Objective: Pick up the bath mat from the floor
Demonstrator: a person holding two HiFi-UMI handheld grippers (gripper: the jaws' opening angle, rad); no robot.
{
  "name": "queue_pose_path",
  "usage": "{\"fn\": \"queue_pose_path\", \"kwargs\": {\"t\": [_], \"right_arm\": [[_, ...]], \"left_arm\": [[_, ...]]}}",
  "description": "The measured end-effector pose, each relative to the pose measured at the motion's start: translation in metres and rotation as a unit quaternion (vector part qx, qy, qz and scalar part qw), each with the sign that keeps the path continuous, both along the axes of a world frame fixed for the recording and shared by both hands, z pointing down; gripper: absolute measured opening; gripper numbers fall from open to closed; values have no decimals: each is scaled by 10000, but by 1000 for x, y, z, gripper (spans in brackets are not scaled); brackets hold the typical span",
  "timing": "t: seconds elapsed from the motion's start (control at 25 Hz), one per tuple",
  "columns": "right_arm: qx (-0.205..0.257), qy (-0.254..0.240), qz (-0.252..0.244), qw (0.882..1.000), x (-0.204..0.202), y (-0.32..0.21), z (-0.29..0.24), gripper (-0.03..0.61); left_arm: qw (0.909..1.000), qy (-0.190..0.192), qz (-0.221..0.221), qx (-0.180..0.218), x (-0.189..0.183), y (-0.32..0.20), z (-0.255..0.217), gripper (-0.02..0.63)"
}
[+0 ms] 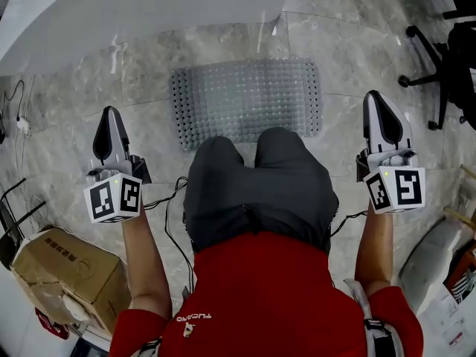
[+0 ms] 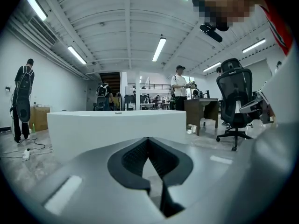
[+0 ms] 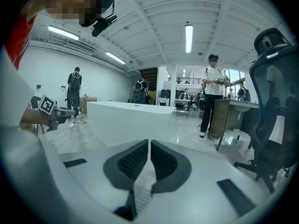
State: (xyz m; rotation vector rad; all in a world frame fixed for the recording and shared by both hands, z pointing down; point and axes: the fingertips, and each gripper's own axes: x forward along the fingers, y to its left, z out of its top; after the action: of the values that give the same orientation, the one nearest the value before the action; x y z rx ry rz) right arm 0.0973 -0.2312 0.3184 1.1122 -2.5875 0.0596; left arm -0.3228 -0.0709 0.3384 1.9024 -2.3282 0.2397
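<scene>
A clear studded bath mat (image 1: 245, 99) lies flat on the marble floor in front of the person's knees, its near edge hidden by them. My left gripper (image 1: 110, 116) hangs to the left of the mat, above the floor, jaws shut with nothing between them. My right gripper (image 1: 377, 103) hangs just off the mat's right edge, also shut and empty. In the left gripper view the shut pads (image 2: 148, 146) face the white bathtub (image 2: 117, 125). In the right gripper view the pads (image 3: 149, 148) meet, with a strip of the mat (image 3: 140, 195) showing below them.
A white bathtub (image 1: 134, 13) runs along the far side of the mat. A cardboard box (image 1: 67, 274) sits at the left, cables (image 1: 167, 199) trail on the floor, and an office chair (image 1: 446, 73) stands at the right. People (image 3: 212, 94) stand farther off.
</scene>
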Motion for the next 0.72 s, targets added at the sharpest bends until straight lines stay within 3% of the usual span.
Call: {"fn": "queue_pose_path", "kwargs": {"t": [0.32,0.72], "right_arm": [[4,56,68,10000,4,-9,76,3],[-331,235,216,9989,21,-8,158,5]], "left_arm": [[10000,-22,-4,-60,-1,1,74,6],[9993,156,-101,-323,-5,6,150,6]]}}
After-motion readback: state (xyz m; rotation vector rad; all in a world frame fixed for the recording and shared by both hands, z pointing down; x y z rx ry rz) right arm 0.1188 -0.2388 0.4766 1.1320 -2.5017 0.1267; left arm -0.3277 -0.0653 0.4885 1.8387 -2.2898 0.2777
